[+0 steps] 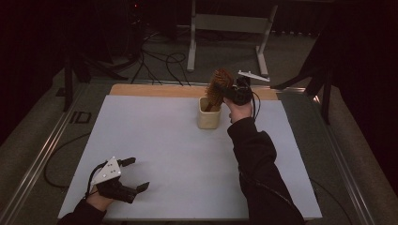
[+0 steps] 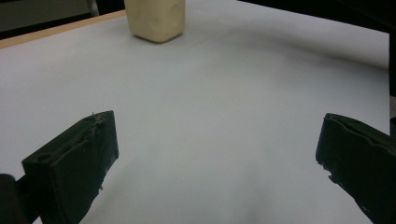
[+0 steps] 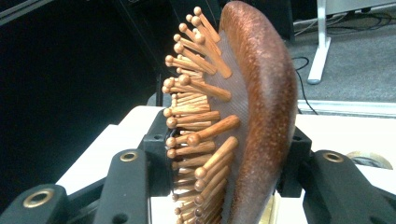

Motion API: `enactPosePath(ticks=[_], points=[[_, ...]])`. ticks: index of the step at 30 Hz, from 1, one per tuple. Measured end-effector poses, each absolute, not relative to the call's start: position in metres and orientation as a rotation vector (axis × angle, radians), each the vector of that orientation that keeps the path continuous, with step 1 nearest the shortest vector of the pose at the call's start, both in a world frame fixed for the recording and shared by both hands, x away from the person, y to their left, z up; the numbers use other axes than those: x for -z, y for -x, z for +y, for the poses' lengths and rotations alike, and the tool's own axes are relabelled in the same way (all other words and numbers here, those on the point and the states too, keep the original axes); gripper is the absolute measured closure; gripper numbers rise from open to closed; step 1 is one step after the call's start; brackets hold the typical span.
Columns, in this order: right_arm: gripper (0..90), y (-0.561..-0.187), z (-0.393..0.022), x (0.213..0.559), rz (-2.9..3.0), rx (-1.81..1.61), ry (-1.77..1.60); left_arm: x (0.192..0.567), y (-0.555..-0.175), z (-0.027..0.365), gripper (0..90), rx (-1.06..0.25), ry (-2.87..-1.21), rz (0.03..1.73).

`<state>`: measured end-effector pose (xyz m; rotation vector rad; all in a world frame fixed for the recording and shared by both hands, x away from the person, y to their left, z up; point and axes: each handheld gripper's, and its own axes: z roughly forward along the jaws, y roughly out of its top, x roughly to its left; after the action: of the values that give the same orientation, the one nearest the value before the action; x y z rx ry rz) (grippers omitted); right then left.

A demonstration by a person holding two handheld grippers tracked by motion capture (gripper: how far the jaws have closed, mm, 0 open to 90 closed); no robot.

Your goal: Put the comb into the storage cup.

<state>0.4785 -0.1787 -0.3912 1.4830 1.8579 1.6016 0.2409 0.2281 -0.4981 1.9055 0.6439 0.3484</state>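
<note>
We take this for a lab or recording studio rather than a home. We see a table [image 1: 141, 140] covered with a plain white sheet, its wooden edge showing at the far side, standing on grey carpet [image 1: 291, 51]. Black curtains [image 1: 42, 37] close off the dim background. Loose black cables [image 1: 159, 63] trail across the floor, metal rails [image 1: 42, 150] run along the table's sides, and a white desk frame [image 1: 230, 28] stands behind.

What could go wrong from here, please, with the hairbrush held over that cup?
The right tool clamps the wooden hairbrush across its bristle pins, so it might slip or twist. Its handle seems to sit in the cream cup, which nothing steadies; the left tool is open and far away, so the cup could tip.
</note>
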Motion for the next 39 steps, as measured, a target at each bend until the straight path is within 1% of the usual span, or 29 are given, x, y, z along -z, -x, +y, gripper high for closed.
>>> enactPosePath(ticks=[15, 33, 39], points=[[50.8, -0.481, -0.183, 0.403, 1.872, -1.605, -1.510, 0.499, -0.241, 0.228, 0.0, -0.342, -1.906, 0.641], [46.0, -0.486, -0.196, 0.410, 1.874, -1.621, -1.523, 0.500, -0.242, 0.226, 0.0, -0.334, -1.909, 0.637], [43.6, -0.486, -0.194, 0.410, 1.879, -1.607, -1.507, 0.499, -0.242, 0.227, 0.0, -0.336, -1.908, 0.636]])
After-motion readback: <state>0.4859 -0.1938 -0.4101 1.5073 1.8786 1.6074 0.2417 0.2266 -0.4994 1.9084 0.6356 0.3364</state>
